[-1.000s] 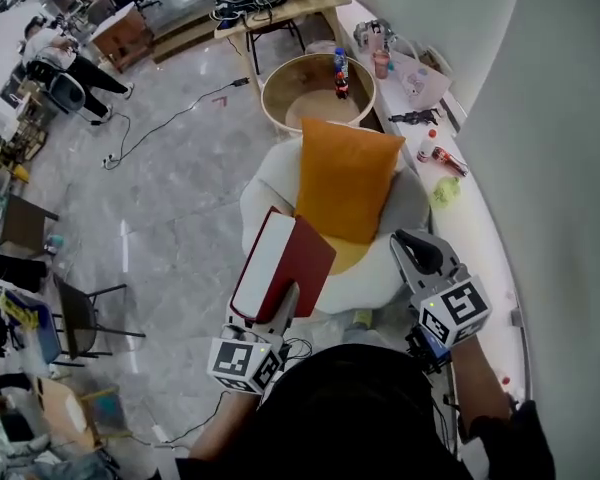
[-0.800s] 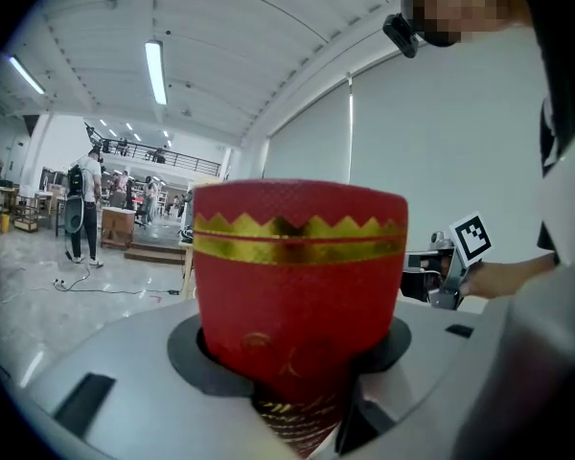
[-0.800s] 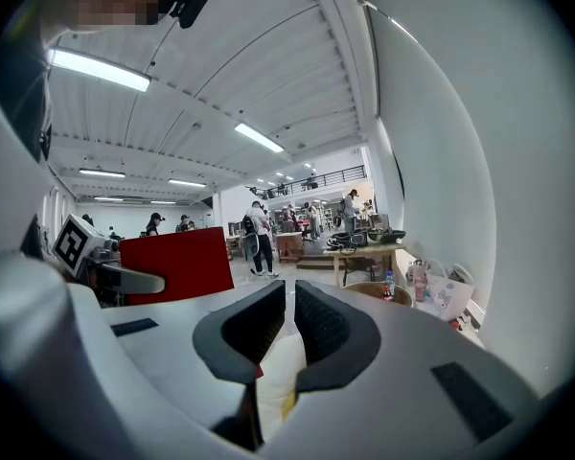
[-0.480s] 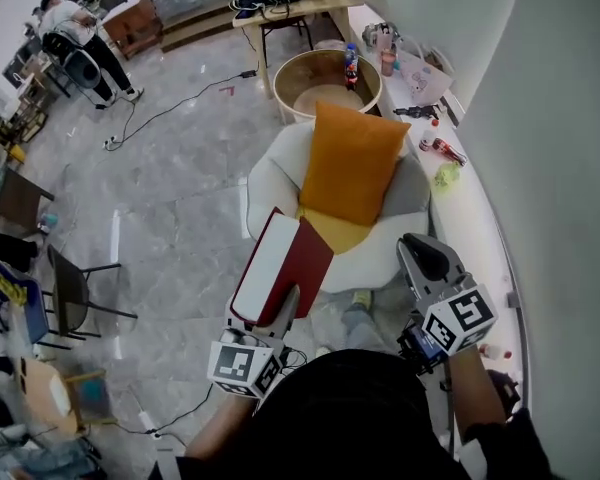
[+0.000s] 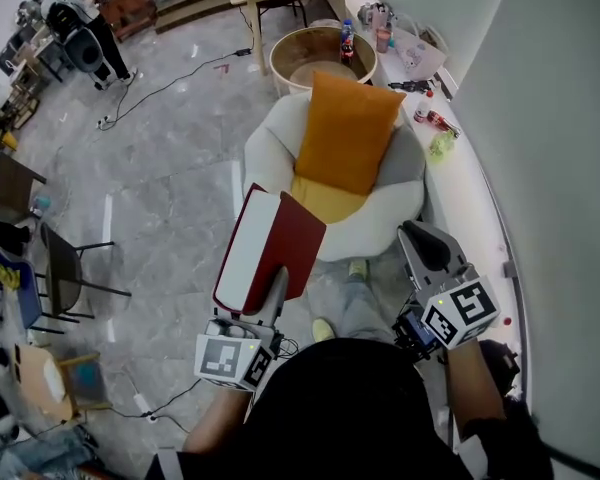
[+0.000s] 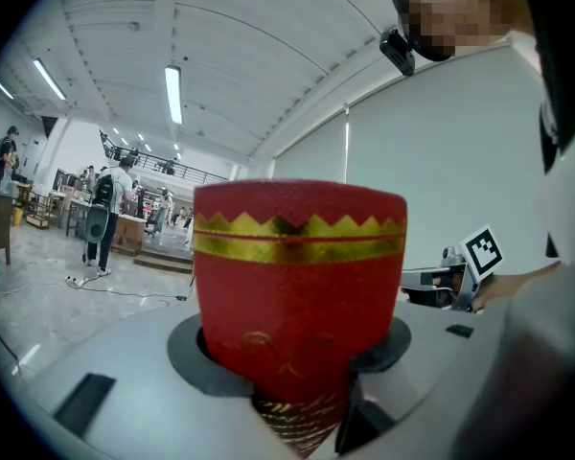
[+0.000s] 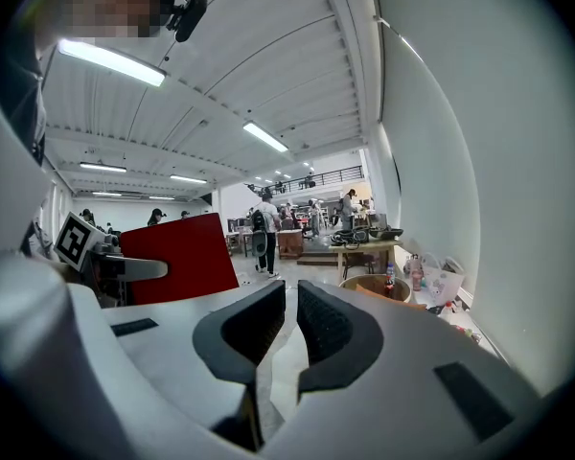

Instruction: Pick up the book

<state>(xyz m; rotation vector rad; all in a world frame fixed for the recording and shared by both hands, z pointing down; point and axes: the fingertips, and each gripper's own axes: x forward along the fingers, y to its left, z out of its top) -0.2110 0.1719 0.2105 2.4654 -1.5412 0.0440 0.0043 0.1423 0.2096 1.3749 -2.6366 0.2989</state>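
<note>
- Item: book (image 5: 268, 250), red cover with a gold band and a pale page block. It sits lower centre-left in the head view. It is up in the air over the floor (image 5: 170, 178), just below the white armchair (image 5: 270, 158) and not touching it.
- Left gripper (image 5: 276, 286): its fingers (image 6: 187, 357) are about half open and clamped on the book's near end. The rest of the book stands out beyond them, tilted up.
- Right gripper (image 5: 427, 250), lower right of the head view: its fingers (image 7: 254, 319) are nearly together with nothing between them. It is well apart from the book and gives it no support.
- Other stock: an orange cushion (image 5: 347, 133) rests on the armchair.
- Risk 1: I judge the hold end-heavy. Most of the book overhangs the grip, so a quick swing could lever it out.
- Risk 2: the cover may be smooth, and I could lose the book by slow slipping if the grip eases.
- Risk 3: the far edge is unsecured and the pages could fan open, shifting the weight.
- Risk 4: any drop would land on the hard floor, not the armchair.
</note>
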